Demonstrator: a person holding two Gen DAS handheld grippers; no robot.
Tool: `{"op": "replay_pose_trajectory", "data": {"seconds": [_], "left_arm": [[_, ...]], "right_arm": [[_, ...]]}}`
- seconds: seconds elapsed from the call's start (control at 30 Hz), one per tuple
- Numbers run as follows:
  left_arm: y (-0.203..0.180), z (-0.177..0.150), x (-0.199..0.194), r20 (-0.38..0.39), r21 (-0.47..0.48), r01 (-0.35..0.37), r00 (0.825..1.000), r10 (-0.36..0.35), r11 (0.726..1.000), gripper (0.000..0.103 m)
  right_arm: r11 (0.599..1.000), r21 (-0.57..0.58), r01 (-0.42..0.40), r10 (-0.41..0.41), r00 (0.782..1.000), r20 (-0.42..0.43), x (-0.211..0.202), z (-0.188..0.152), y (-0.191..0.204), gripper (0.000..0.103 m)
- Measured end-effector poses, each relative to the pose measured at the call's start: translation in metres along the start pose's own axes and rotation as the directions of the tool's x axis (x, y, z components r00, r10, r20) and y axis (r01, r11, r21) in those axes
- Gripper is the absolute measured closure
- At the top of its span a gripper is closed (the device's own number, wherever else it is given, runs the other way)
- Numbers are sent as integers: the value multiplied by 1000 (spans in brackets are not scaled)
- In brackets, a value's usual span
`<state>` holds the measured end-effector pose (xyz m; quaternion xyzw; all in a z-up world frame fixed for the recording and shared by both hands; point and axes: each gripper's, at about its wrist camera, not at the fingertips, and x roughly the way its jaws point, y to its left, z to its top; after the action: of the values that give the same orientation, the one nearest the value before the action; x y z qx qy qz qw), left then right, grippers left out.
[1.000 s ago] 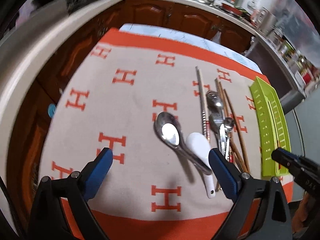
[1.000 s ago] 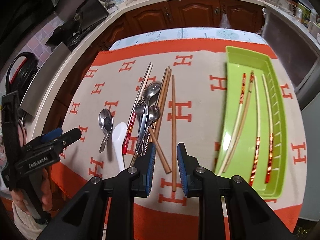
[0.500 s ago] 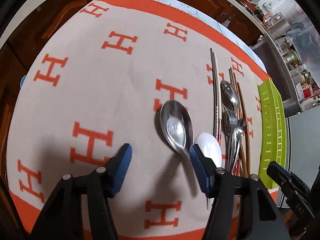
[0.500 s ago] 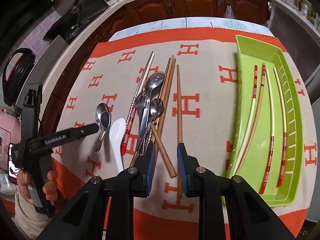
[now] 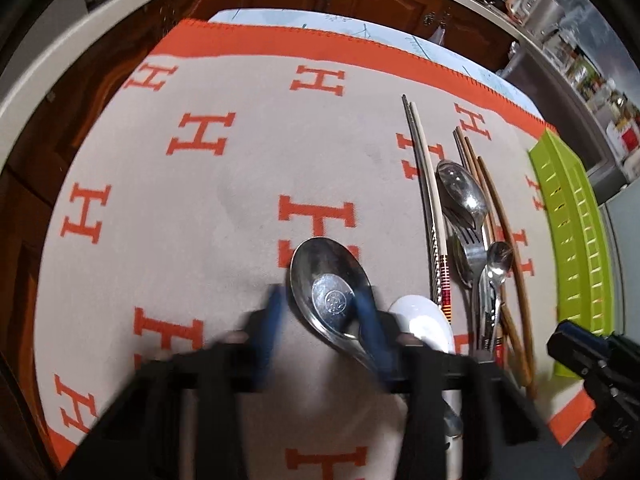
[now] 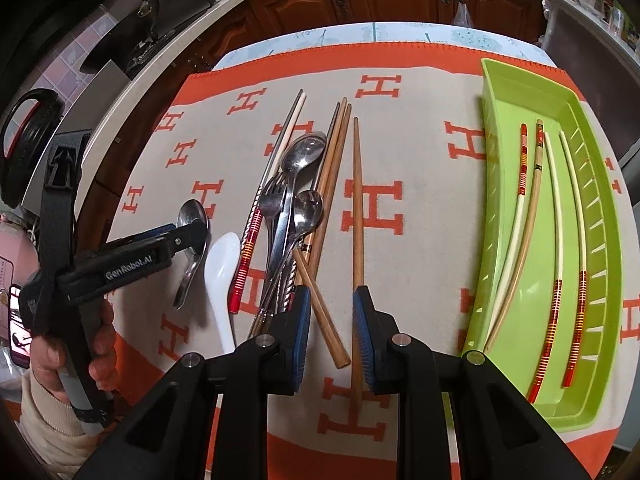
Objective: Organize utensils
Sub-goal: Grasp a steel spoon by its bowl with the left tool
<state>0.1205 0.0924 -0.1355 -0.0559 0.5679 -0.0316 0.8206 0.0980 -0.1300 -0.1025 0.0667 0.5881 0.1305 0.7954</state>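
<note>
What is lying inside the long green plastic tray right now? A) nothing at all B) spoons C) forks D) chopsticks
D: the right wrist view shows four long chopsticks lying lengthwise in the long green plastic tray, while the metal spoons and the fork lie outside it on the orange and beige cloth.

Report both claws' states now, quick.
Left claw: just been closing around the metal spoon; grip cannot be told.
Right claw: partly open, holding nothing.
</note>
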Motion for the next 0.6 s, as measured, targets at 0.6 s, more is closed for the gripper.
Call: {"op": "replay_pose_trajectory", "data": {"seconds": [0.6], "left_arm": [[32,-24,-24,-36,-75,147,988,-150,986,103]], "right_arm": [[981,-34,-191,190,981,-37,16,10,25,81]]}}
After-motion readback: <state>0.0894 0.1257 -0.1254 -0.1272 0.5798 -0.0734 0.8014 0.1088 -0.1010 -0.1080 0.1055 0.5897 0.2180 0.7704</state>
